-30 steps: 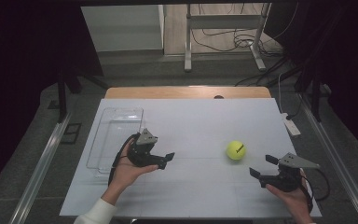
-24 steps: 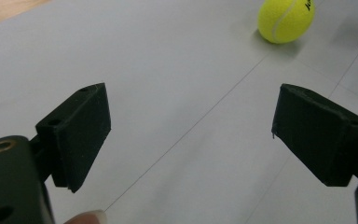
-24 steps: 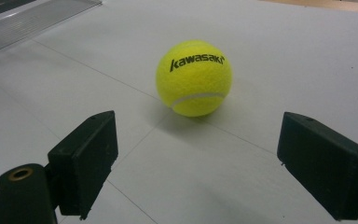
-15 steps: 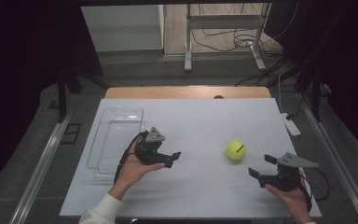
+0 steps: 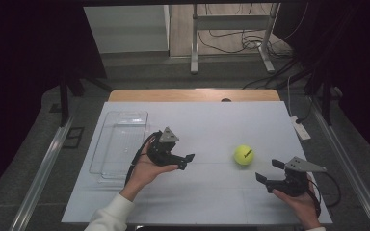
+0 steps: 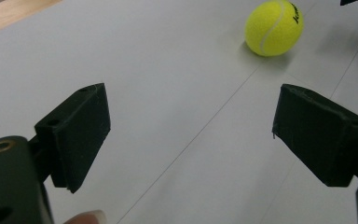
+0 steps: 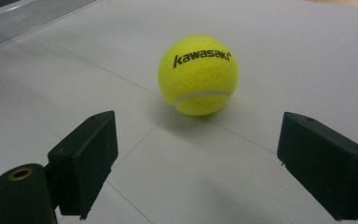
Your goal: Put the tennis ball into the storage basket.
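Note:
A yellow tennis ball (image 5: 244,154) printed "kawasaki" lies on the white table (image 5: 207,125), right of centre. My left gripper (image 5: 187,161) is held low over the table to the ball's left, pointing toward it, jaws wide open and empty. In the left gripper view the ball (image 6: 274,28) sits far ahead at the upper right, beyond the open left gripper (image 6: 191,123). My right gripper (image 5: 268,171) is near the front right, a short way from the ball, open and empty. In the right gripper view the ball (image 7: 198,74) lies just ahead of the open right gripper (image 7: 196,158), centred between the jaws.
A clear plastic tray (image 5: 120,142) lies on the table's left side, behind the left hand; its ribbed edge (image 7: 28,18) appears in the right gripper view. A small white object (image 5: 299,129) hangs at the table's right edge. A metal stand (image 5: 231,33) and cables lie beyond the table.
The left hand has carried its gripper to the right, away from the tray and nearer the ball. The right gripper and the ball have barely moved.

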`<state>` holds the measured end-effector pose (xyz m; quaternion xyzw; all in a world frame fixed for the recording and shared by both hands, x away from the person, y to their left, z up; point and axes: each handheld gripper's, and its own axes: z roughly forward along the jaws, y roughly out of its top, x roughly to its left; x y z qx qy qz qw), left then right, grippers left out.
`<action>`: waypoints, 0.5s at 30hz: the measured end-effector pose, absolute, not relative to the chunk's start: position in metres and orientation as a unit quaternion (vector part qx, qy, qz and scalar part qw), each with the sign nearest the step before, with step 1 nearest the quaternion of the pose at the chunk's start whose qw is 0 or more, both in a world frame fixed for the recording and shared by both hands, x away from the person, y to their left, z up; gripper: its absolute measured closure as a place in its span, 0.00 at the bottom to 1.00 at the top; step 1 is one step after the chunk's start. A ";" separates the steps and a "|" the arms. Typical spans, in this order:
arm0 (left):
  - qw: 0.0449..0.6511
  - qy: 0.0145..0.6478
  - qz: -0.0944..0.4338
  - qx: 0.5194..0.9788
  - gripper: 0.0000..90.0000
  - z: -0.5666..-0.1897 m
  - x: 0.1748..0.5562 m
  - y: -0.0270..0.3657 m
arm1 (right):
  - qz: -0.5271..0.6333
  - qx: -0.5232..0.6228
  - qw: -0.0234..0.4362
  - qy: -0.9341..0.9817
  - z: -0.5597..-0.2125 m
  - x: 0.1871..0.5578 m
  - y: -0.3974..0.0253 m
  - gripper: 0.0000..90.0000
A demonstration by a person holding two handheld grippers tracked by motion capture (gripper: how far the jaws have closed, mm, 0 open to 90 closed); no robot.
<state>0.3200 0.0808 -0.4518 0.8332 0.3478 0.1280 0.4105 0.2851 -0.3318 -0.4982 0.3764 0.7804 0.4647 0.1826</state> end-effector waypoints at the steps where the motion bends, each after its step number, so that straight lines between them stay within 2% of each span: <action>1: 0.411 0.347 0.127 0.833 0.13 -0.452 0.321 0.079 | 0.465 0.376 0.182 0.780 -0.498 0.285 -0.332 0.13; 15: 0.411 0.339 0.120 0.838 0.13 -0.449 0.329 0.065 | 0.465 0.375 0.181 0.781 -0.499 0.286 -0.331 0.13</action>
